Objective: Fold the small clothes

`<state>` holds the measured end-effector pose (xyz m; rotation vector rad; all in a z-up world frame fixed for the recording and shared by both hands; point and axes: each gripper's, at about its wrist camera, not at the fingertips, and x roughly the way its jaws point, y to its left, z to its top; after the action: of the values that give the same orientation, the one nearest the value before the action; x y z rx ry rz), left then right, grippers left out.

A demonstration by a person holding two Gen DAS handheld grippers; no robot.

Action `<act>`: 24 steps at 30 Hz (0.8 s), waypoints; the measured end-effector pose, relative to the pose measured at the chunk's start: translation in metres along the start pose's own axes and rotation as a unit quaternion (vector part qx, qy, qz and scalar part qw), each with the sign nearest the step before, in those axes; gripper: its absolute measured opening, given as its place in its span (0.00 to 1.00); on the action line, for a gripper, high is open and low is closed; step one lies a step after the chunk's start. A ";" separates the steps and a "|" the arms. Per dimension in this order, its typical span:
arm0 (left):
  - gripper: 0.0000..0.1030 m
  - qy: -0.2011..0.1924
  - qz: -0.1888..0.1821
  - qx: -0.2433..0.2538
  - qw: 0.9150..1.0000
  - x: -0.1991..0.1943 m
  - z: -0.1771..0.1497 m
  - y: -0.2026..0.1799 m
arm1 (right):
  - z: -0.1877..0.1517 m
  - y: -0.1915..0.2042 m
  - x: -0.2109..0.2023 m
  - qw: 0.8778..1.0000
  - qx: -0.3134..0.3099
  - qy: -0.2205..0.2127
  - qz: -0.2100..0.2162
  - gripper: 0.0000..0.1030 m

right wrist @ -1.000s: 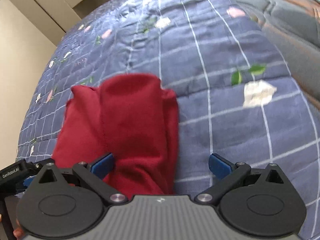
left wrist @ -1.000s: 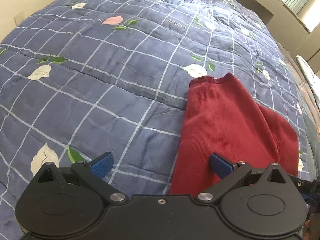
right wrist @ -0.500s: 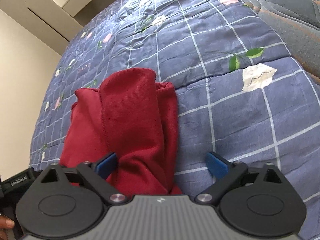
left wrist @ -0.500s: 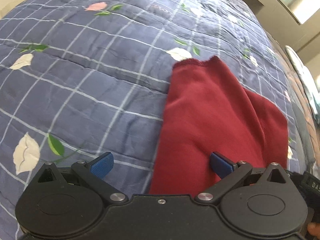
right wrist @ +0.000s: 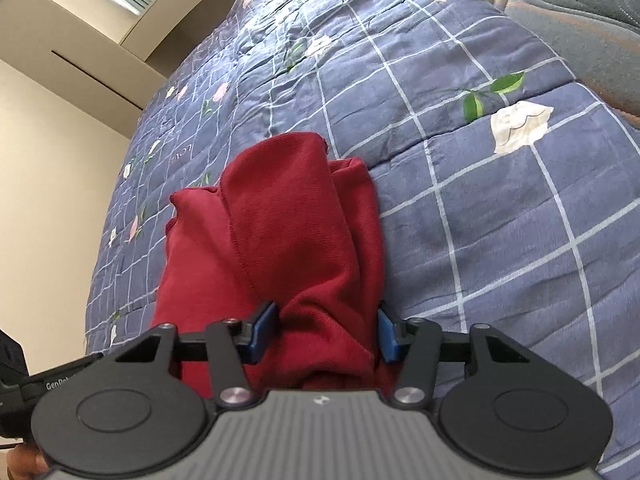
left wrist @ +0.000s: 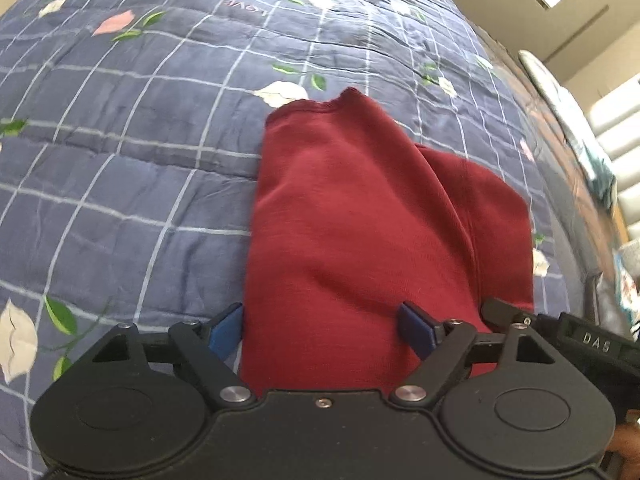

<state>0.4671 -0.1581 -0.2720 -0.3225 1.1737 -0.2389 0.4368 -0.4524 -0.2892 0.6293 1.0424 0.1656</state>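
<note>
right wrist: right claw (right wrist: 324,332) closing around red garment (right wrist: 288,232) on quilt (right wrist: 480,208).

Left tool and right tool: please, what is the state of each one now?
Left tool: closing, red garment between its pads, not yet gripped.
Right tool: closing on the garment's bunched near edge.

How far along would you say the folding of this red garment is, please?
Done: the red garment lies on the quilt with its sides already folded in. In hand: the left gripper and right gripper straddle its near edge, jaws closing with cloth between them. Left: lifting that edge over for the final fold.
</note>
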 end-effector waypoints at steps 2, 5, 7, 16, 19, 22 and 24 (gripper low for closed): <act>0.80 0.001 -0.002 -0.001 1.000 0.001 0.000 0.001 | -0.001 0.005 -0.001 1.000 -0.005 -0.005 -0.003 0.43; 0.68 0.004 -0.001 -0.003 1.000 -0.003 0.000 0.003 | -0.004 0.017 -0.003 0.999 -0.026 -0.016 -0.020 0.37; 0.63 0.007 0.002 -0.008 1.000 -0.003 0.002 0.005 | -0.006 0.024 -0.005 0.999 -0.032 -0.023 -0.032 0.34; 0.32 0.008 -0.012 -0.012 1.000 -0.013 0.005 0.012 | -0.022 0.056 -0.023 0.995 -0.053 -0.068 -0.050 0.23; 0.26 0.003 -0.030 -0.019 0.999 -0.023 0.008 0.018 | -0.025 0.074 -0.031 0.994 -0.061 -0.078 -0.038 0.23; 0.24 -0.009 -0.051 -0.021 0.998 -0.041 0.013 0.025 | -0.028 0.101 -0.036 0.992 -0.085 -0.084 -0.029 0.23; 0.24 -0.025 -0.048 -0.010 0.998 -0.056 0.017 0.027 | -0.032 0.120 -0.037 0.991 -0.105 -0.086 -0.022 0.23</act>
<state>0.4631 -0.1110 -0.2279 -0.4011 1.1138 -0.3014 0.4106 -0.3572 -0.2055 0.4213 0.8586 0.1773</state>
